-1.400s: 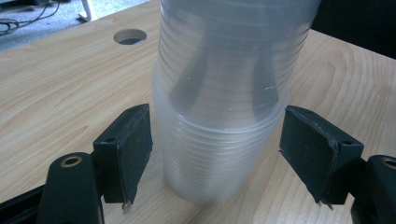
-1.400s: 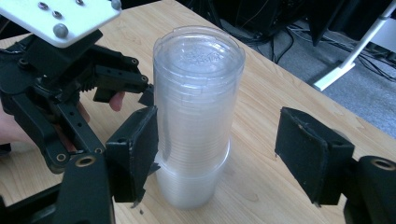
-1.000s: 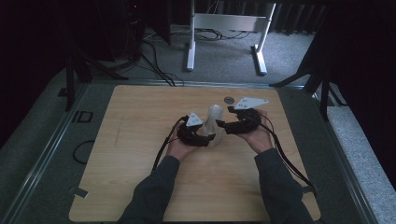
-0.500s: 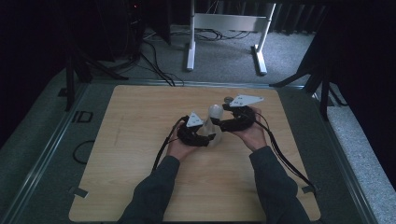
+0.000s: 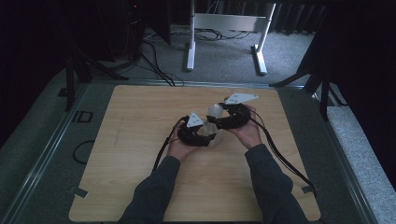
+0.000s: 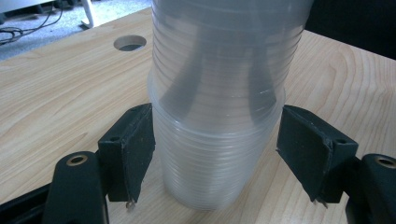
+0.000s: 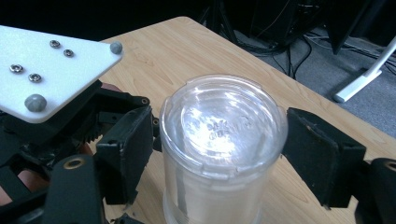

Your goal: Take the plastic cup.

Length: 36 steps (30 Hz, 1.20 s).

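Separation of nested cups looks to be the step in hand. A stack of cups [image 5: 214,125], clear plastic and upside down, stands on the desk [image 5: 140,116] just right of the middle of the high view. The left gripper [image 5: 212,138] takes it low: its jaws have just been closing and now pinch the bottom cup [image 6: 210,168] at both sides. The right gripper [image 5: 215,113] has its jaws either side of the top cup [image 7: 222,126]; they have just been closing a little, but I cannot tell whether the pads press yet.

Next, the right jaws likely need a firm hold so the top cup lifts straight up while the left pins the rest; thin walls may buckle or stick.

A round hole [image 6: 130,43] in the desk lies behind the stack, clear of it. A white frame [image 5: 229,21] and cables [image 5: 154,51] sit on the floor at the top of the high view, well apart.
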{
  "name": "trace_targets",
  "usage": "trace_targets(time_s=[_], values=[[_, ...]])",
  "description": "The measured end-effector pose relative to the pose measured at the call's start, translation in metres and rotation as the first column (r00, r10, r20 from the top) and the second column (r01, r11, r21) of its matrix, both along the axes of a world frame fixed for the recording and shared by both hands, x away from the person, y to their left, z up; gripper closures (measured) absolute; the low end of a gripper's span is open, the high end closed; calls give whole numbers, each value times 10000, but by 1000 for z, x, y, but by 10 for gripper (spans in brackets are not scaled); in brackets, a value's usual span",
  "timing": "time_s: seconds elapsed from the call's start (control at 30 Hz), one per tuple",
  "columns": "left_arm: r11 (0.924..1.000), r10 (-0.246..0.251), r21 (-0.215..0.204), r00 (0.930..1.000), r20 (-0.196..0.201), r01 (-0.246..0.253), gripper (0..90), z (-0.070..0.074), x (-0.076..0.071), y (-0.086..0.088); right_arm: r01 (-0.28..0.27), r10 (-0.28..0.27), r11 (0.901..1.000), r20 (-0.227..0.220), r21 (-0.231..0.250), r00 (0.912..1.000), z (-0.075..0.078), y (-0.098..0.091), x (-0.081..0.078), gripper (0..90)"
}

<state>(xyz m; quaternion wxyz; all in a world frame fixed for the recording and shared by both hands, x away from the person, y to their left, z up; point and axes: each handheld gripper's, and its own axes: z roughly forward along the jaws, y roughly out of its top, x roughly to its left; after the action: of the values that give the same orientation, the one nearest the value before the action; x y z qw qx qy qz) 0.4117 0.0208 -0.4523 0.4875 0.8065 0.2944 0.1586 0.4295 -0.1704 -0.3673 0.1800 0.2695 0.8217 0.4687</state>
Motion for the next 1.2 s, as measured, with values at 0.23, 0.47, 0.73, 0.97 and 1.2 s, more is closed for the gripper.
trace_targets(time_s=[0.23, 0.47, 0.73, 0.97, 1.2], values=[[10000, 24, 71, 10000, 39, -24, 279, -1, 0, 0, -71, 71, 10000, 64, -37, 10000, 1, 3, 1, 336], [9999, 39, 99, 10000, 77, -40, 270, -2, 1, -2, -69, 68, 9999, 29, 105, 10000, 3, 1, 0, 382], [9998, 94, 161, 9997, 204, -97, 261, -3, 1, -4, -44, 44, 9999, -8, 157, 10000, 4, 1, 0, 392], [9998, 105, 156, 9998, 173, -107, 261, -4, 1, -5, -12, 14, 9998, -75, 218, 10000, 4, 1, 1, 391], [9997, 88, 234, 9997, 211, -93, 267, -4, 1, -4, -25, 26, 9998, -63, 172, 10000, 6, 2, 1, 391]])
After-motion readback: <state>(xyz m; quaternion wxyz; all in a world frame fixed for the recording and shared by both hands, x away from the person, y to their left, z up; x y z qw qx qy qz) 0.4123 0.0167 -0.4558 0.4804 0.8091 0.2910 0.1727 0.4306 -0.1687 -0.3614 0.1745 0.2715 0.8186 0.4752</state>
